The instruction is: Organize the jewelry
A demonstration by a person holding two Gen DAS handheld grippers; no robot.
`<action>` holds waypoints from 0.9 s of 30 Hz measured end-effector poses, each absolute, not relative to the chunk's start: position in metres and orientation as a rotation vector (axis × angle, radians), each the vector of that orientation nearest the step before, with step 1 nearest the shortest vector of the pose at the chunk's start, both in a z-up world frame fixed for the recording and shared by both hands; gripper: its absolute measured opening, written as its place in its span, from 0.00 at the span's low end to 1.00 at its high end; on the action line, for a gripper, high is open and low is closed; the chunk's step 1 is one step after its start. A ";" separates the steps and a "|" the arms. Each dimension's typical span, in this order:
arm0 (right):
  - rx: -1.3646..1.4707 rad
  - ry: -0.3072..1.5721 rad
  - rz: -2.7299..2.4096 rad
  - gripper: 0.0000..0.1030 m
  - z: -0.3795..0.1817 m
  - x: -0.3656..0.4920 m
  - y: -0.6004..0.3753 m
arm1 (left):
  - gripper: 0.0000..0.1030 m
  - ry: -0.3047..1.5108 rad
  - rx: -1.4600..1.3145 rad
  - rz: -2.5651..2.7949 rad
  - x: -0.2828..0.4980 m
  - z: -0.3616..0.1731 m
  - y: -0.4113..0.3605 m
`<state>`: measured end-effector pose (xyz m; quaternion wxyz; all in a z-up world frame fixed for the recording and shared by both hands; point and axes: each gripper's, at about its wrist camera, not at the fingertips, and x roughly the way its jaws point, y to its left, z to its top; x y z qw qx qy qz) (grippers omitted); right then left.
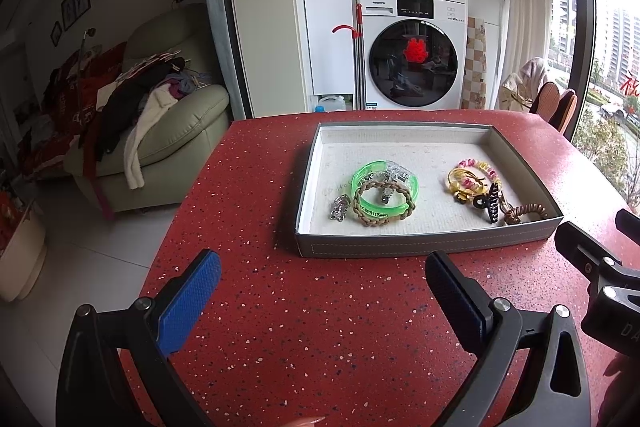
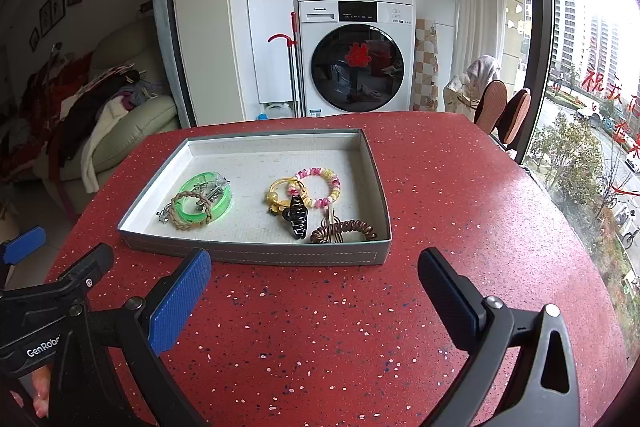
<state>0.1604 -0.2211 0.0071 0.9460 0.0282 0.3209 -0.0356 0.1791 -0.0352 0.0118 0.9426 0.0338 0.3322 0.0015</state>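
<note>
A grey tray sits on the red speckled table. Inside lie a green bangle, a braided tan bracelet, a silver trinket, a pink-yellow coil tie, gold pieces, a black claw clip and a brown coil tie. My left gripper hovers open before the tray's near wall. My right gripper is open too, nothing between its fingers.
A washer and dryer stack stands beyond the table. A sofa heaped with clothes is at left. Chairs and a large window are at right. The table's near half is bare red surface.
</note>
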 end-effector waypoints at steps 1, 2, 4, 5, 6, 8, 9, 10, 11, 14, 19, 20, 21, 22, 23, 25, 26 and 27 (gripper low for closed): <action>0.055 0.654 -0.073 1.00 0.007 0.161 -0.221 | 1.00 0.678 0.069 0.004 0.179 0.011 -0.035; 0.056 0.654 -0.073 1.00 0.007 0.160 -0.221 | 1.00 0.678 0.068 0.004 0.179 0.011 -0.035; 0.057 0.654 -0.072 1.00 0.007 0.161 -0.221 | 1.00 0.680 0.065 0.001 0.180 0.011 -0.035; 0.057 0.654 -0.072 1.00 0.007 0.160 -0.221 | 1.00 0.681 0.065 0.002 0.180 0.011 -0.035; 0.056 0.653 -0.072 1.00 0.007 0.160 -0.221 | 1.00 0.681 0.065 0.003 0.180 0.011 -0.035; 0.055 0.653 -0.071 1.00 0.007 0.160 -0.221 | 1.00 0.681 0.064 0.004 0.180 0.010 -0.035; 0.055 0.654 -0.072 1.00 0.007 0.160 -0.221 | 1.00 0.682 0.064 0.004 0.180 0.010 -0.035; 0.056 0.653 -0.072 1.00 0.006 0.161 -0.221 | 1.00 0.682 0.064 0.004 0.180 0.010 -0.034; 0.056 0.653 -0.071 1.00 0.006 0.161 -0.221 | 1.00 0.682 0.064 0.004 0.180 0.010 -0.034; 0.056 0.652 -0.071 1.00 0.007 0.160 -0.221 | 1.00 0.682 0.064 0.003 0.180 0.010 -0.034; 0.056 0.653 -0.072 1.00 0.007 0.160 -0.221 | 1.00 0.682 0.063 0.002 0.180 0.010 -0.035; 0.056 0.652 -0.073 1.00 0.007 0.160 -0.221 | 1.00 0.682 0.062 0.001 0.179 0.010 -0.035; 0.056 0.652 -0.072 1.00 0.007 0.160 -0.221 | 1.00 0.683 0.062 0.000 0.180 0.010 -0.035; 0.057 0.652 -0.072 1.00 0.008 0.160 -0.221 | 1.00 0.683 0.063 0.002 0.180 0.010 -0.035; 0.056 0.652 -0.072 1.00 0.008 0.160 -0.221 | 1.00 0.683 0.063 0.002 0.180 0.010 -0.035; 0.056 0.652 -0.071 1.00 0.008 0.160 -0.221 | 1.00 0.683 0.063 0.001 0.180 0.010 -0.035; 0.056 0.652 -0.071 1.00 0.008 0.160 -0.221 | 1.00 0.684 0.063 0.001 0.180 0.010 -0.035; 0.056 0.652 -0.071 1.00 0.008 0.160 -0.221 | 1.00 0.683 0.063 0.001 0.180 0.010 -0.034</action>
